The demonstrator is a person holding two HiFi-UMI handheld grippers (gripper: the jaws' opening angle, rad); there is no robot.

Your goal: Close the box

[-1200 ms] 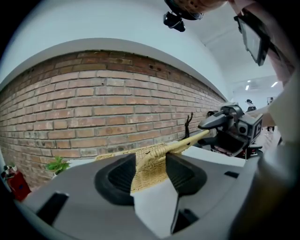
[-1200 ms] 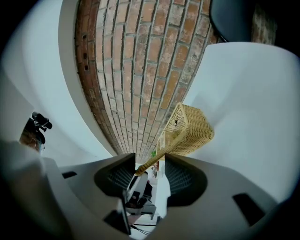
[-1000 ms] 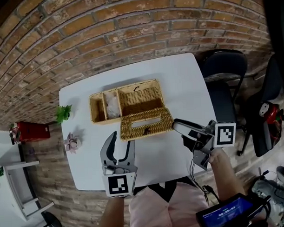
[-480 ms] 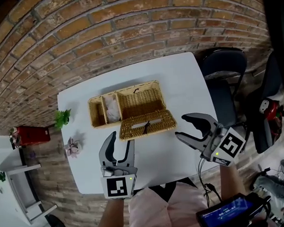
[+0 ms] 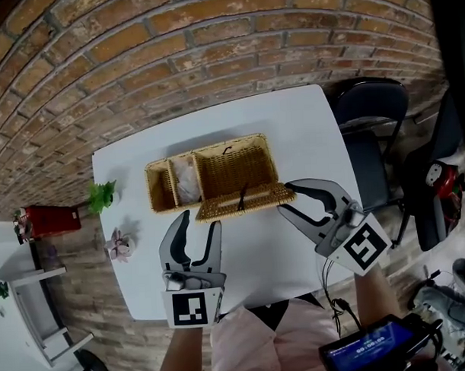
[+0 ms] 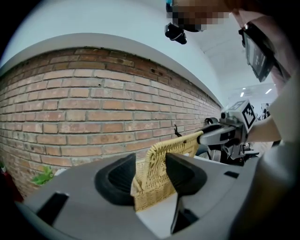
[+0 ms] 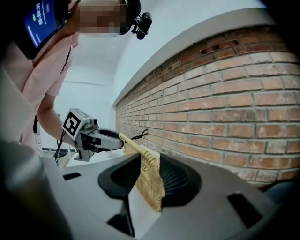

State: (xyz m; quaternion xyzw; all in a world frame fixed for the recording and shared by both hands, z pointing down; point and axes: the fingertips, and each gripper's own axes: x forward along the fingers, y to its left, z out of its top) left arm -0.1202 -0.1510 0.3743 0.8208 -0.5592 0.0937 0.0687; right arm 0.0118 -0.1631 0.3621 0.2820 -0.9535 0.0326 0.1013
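The white table (image 5: 291, 126) has its far edge close under a brick wall (image 5: 136, 55). A dark chair (image 5: 367, 115) stands just off the right edge, and the person's body is at the near edge. Bare top runs from the box (image 5: 239, 167) to the right edge, with a wider stretch between the box and the near edge. Only a narrow strip is free behind the box. Off the left edge, lower down, are a small plant (image 5: 102, 194) and a red object (image 5: 47, 221)

The wicker box sits left of centre, long side along the wall. Its lid (image 5: 244, 201) is hinged at the front and stands partly raised, tilted on edge

The left gripper (image 5: 199, 219) is in front of the box, just at the lid's left corner. Its jaws are wide apart; its own view shows the lid's end standing in the gap, and I cannot tell whether either pad touches it. The right gripper (image 5: 286, 198) comes in from the right with the lid's right end between its jaws. They have just been closing and now stand at a middling gap, one jaw against the wicker and the other with space to spare

The box has a narrow left cell, a middle cell holding something pale and crumpled (image 5: 186, 179), and a large right cell showing its woven floor
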